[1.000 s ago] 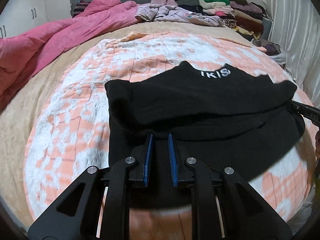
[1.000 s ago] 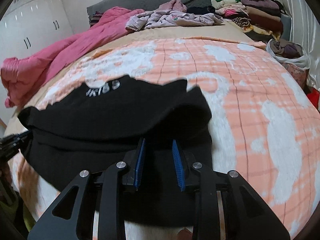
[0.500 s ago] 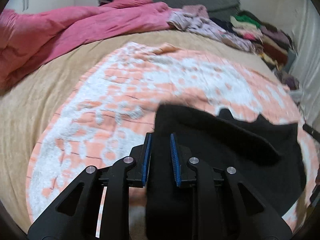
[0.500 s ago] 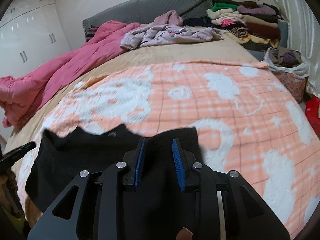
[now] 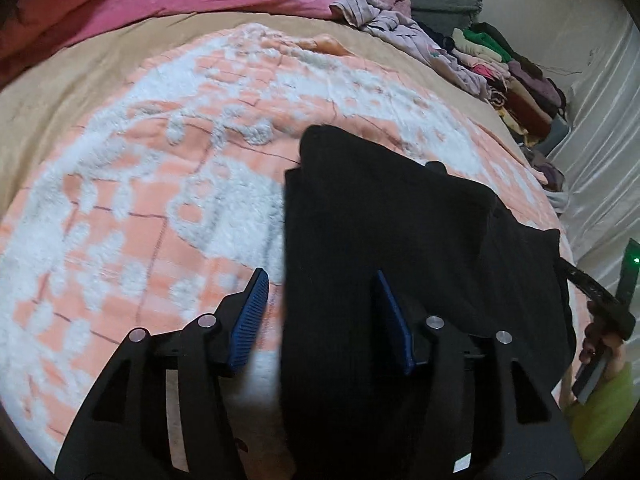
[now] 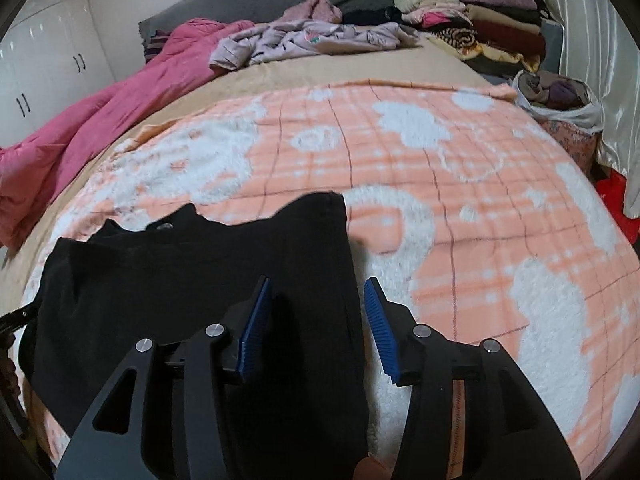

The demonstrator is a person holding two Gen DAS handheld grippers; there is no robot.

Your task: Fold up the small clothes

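Since a second ago our black garment got folded smaller on the blanket; left gripper and right gripper just opened, released.

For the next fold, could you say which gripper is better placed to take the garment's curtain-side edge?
Probably the right gripper: it straddles that edge of the black garment; the left gripper straddles the opposite edge. Both just opened.

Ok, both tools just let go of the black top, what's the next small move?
Probably lift both clear. The left tool and right tool have just been opening, pads off the black top, which lies folded on the orange blanket. Then regrip for the next fold.
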